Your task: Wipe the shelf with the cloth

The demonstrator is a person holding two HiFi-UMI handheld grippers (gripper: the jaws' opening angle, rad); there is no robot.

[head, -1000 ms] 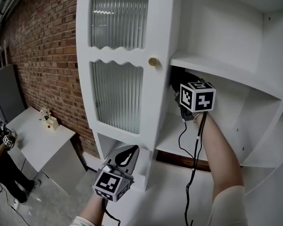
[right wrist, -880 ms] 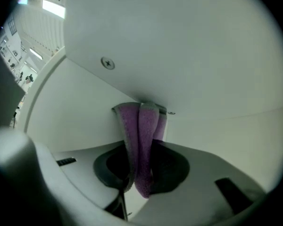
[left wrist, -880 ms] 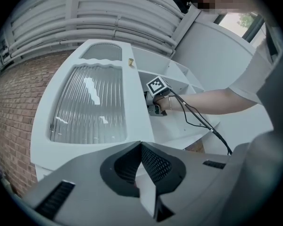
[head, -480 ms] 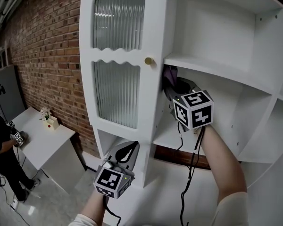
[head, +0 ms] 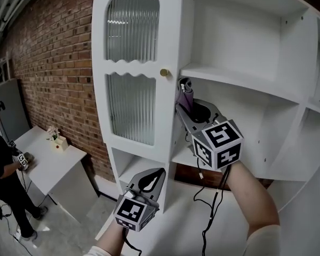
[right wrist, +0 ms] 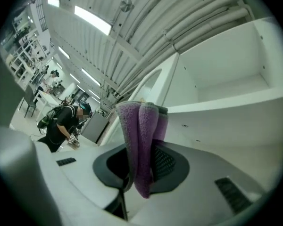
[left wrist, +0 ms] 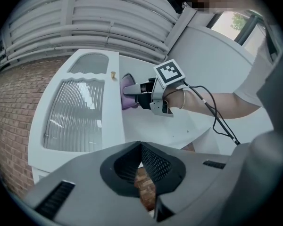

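Two grippers are held before a white cabinet [head: 245, 31]. The right gripper [head: 184, 106] is clamped on a folded purple cloth [right wrist: 140, 140], which is held upright just under the left end of the shelf [head: 240, 80], close beside the edge of the ribbed-glass door [head: 130, 108]; whether cloth and shelf touch cannot be told. The left gripper [head: 151, 178] is held lower, near the foot of that door, its jaws pressed together with nothing caught between them.

no legible text, no labels or brands, no numbers or signs anywhere
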